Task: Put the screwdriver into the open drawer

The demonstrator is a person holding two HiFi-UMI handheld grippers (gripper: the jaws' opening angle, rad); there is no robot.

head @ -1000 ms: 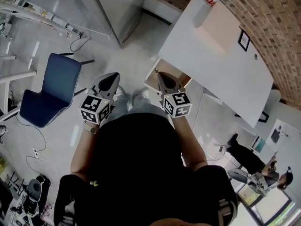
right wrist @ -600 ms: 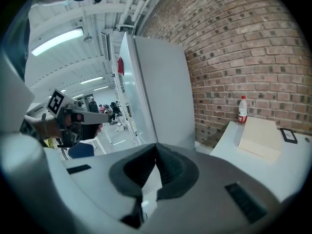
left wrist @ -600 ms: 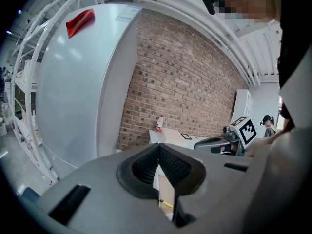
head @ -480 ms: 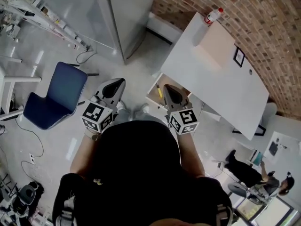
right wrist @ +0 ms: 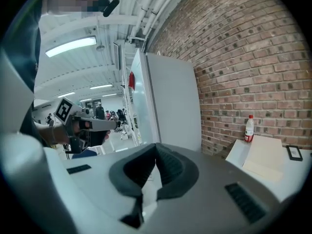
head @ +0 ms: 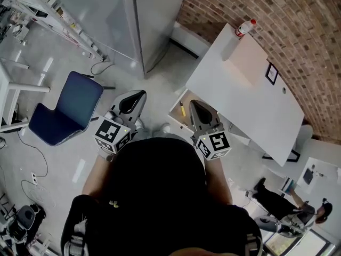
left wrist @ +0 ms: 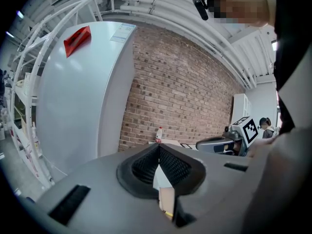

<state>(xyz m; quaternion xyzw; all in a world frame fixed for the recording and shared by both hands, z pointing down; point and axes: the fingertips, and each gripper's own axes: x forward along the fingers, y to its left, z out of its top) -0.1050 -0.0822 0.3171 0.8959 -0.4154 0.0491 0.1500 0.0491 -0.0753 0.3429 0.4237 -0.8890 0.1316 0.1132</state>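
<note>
A yellow-handled screwdriver [head: 182, 109] lies inside the open drawer [head: 175, 106], which sticks out from under the white table [head: 250, 105]. My right gripper [head: 194, 104] hovers just right of the drawer with its jaws closed together and nothing between them; its tips meet in its own view [right wrist: 156, 149]. Further left, over the floor, my left gripper [head: 138, 95] is also shut and empty, its jaws meeting in the left gripper view [left wrist: 158, 147]. Each gripper shows in the other's view: the right gripper [left wrist: 222, 144] and the left gripper [right wrist: 90, 125].
On the table stand a red-capped bottle [head: 245, 28], a beige sheet [head: 246, 60] and a small black frame [head: 272, 73]. A tall grey cabinet [head: 154, 20] stands beside the brick wall [head: 298, 31]. A blue chair [head: 66, 108] is at the left, with cables on the floor.
The right gripper has drawn back from over the drawer, and the yellow screwdriver now shows lying in it. Both grippers sit slightly lower and further right in the head view.
</note>
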